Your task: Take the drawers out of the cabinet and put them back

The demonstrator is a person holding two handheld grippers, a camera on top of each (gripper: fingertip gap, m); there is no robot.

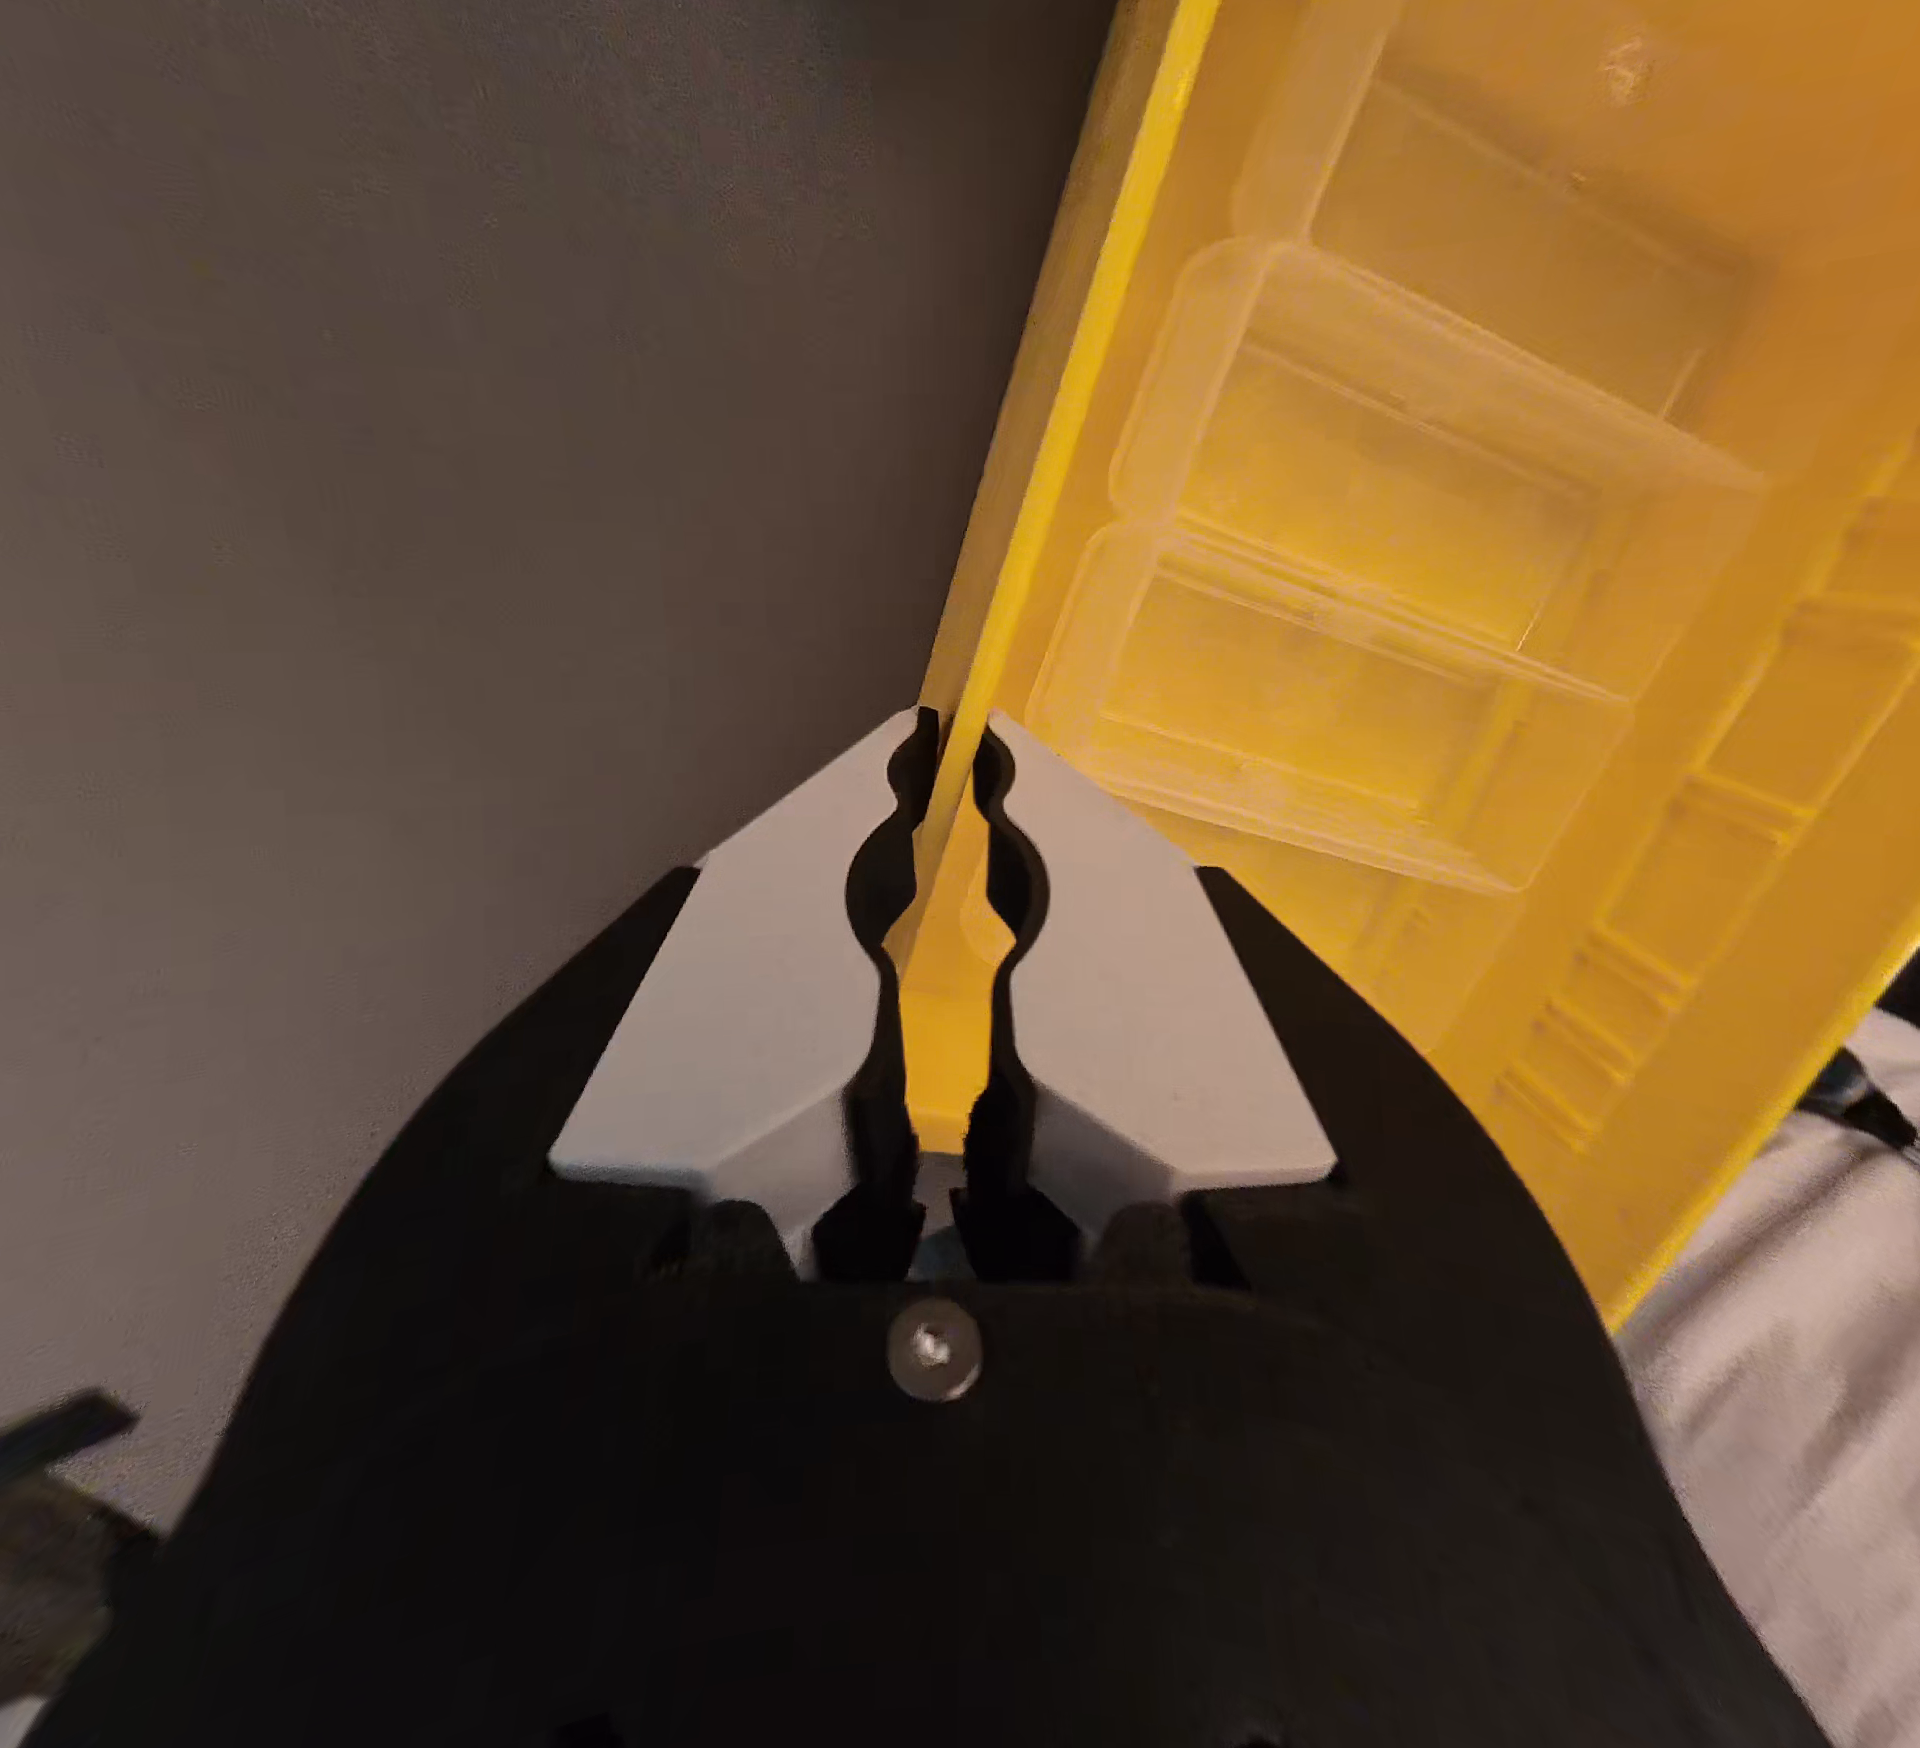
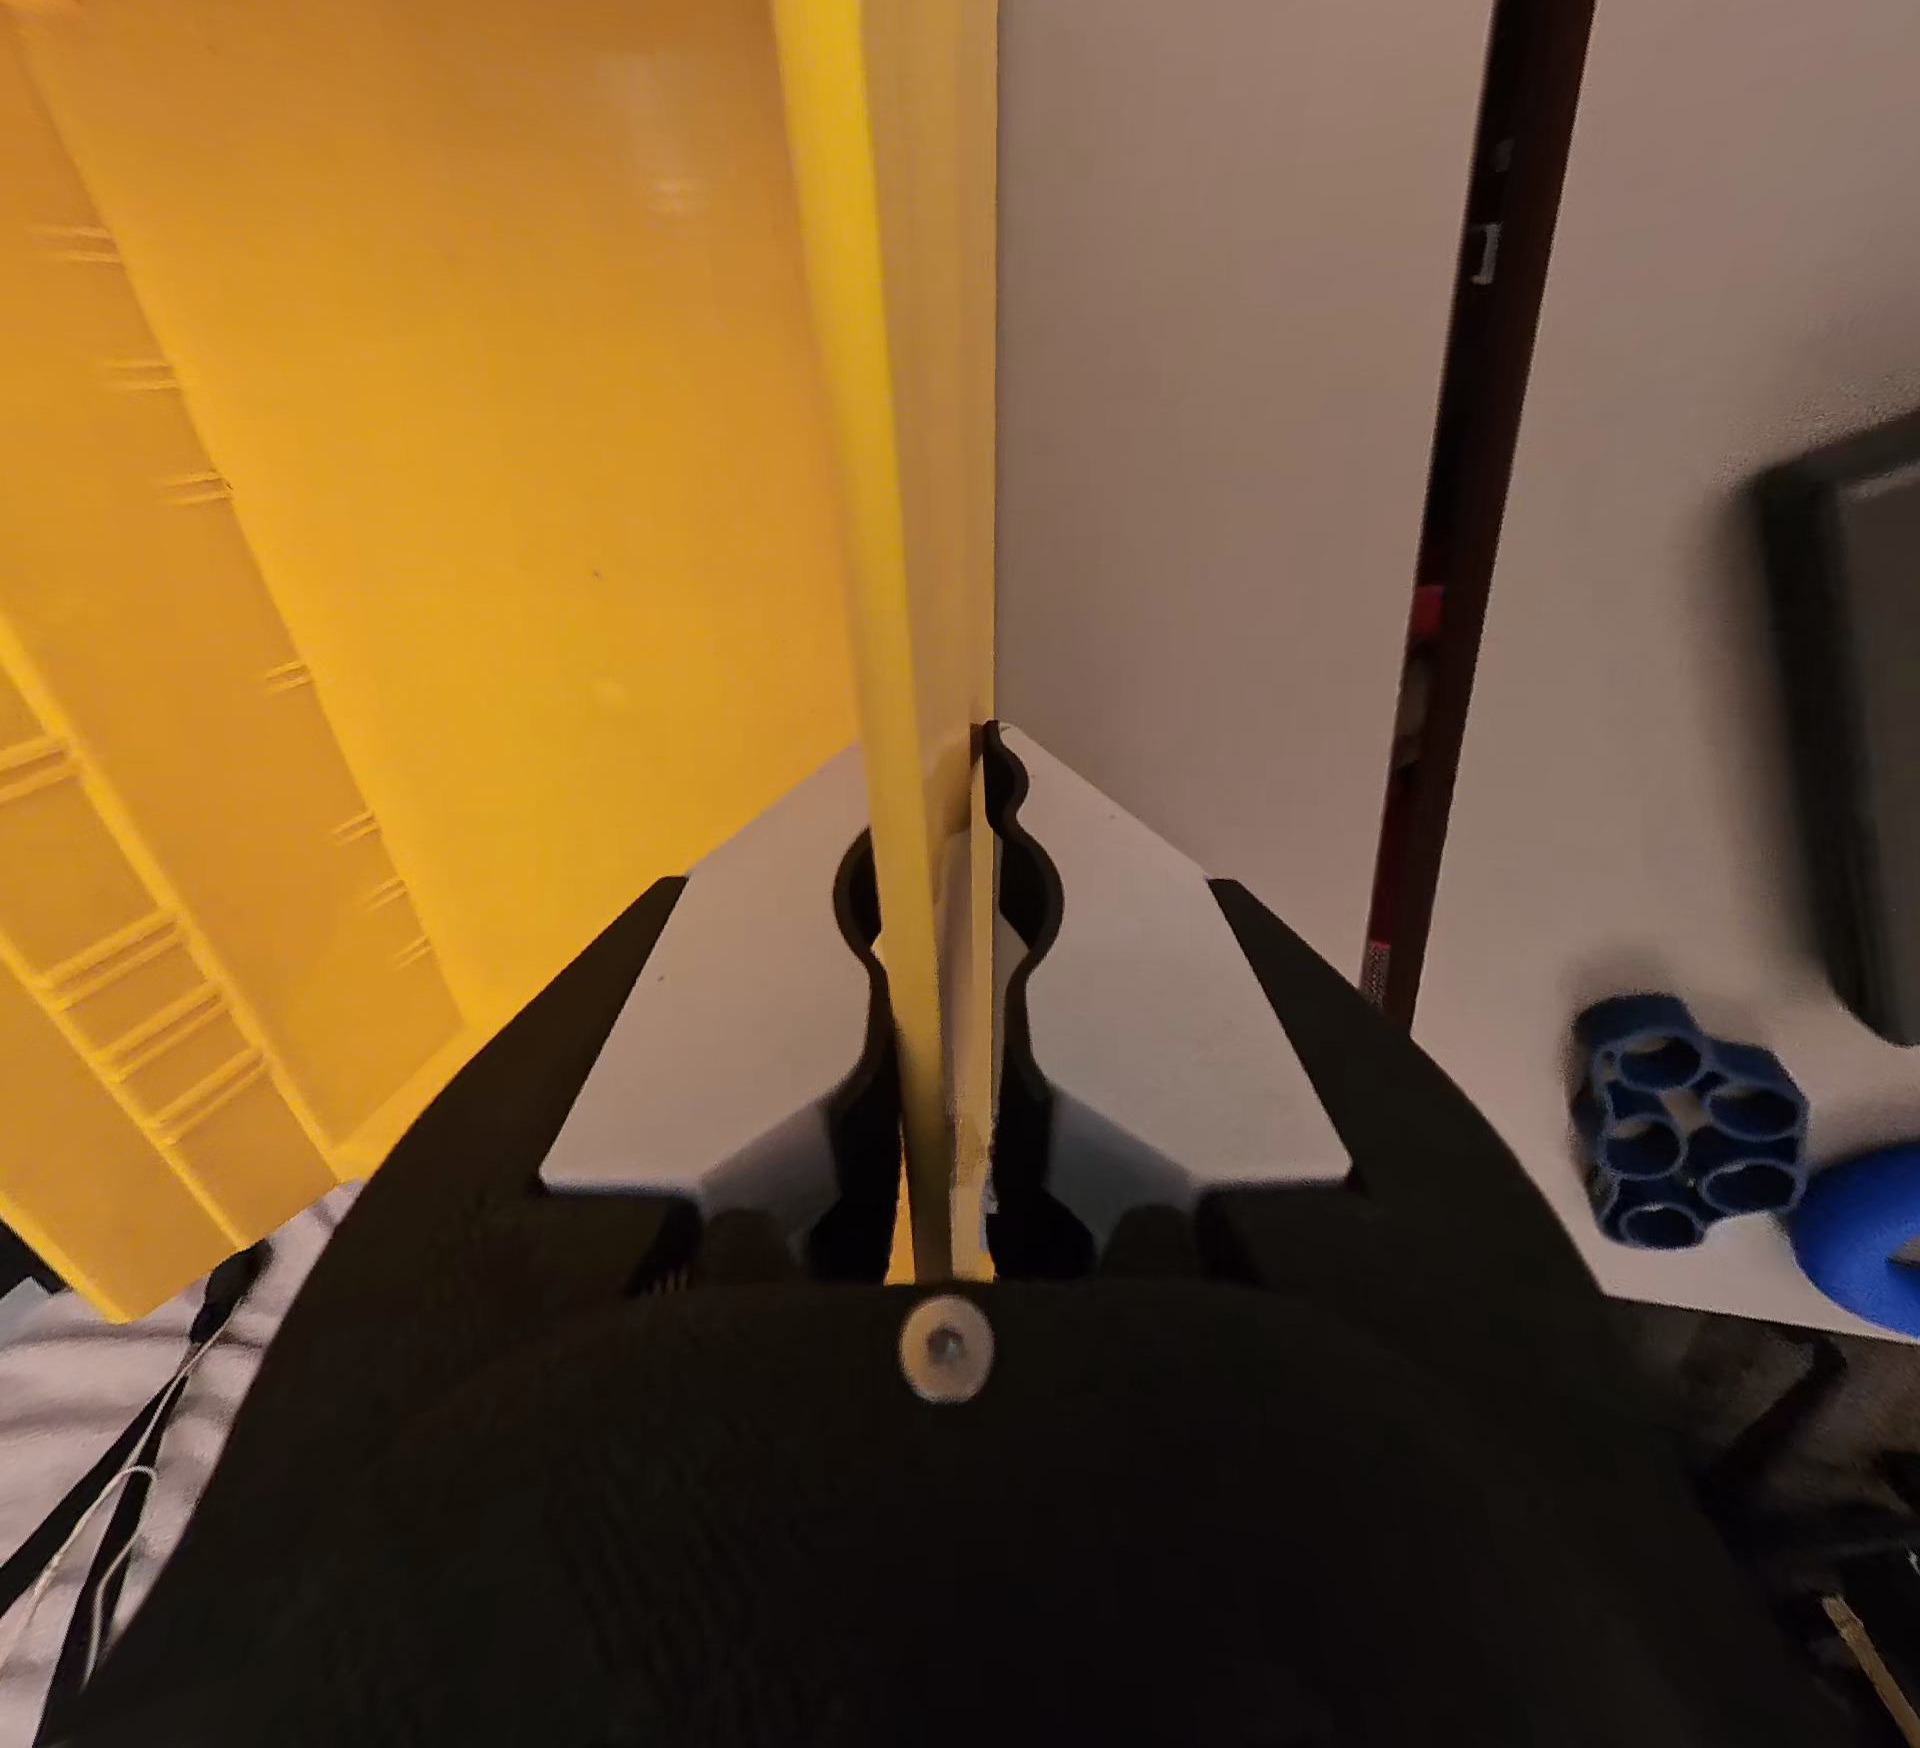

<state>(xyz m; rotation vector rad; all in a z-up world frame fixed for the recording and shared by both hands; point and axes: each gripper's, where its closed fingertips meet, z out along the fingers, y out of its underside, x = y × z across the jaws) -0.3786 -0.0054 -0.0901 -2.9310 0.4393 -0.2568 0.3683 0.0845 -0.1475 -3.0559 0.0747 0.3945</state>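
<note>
Jaws clamping yellow drawer (image 1: 1558, 140) walls

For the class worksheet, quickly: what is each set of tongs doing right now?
Left tongs: closed on the yellow drawer, gripping its side wall.
Right tongs: closed on the drawer's opposite wall.

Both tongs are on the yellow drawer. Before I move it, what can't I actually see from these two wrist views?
- Cabinet: in neither view, so the slot's position is unknown.
- Yellow drawer: cut off by the frame edges in both views.
- Clear boxes: contents unreadable through the tinted plastic, left view.
- Left tongs and right tongs: neither view shows the other pair.
- Dark object: blurred, cropped, right view.
</note>
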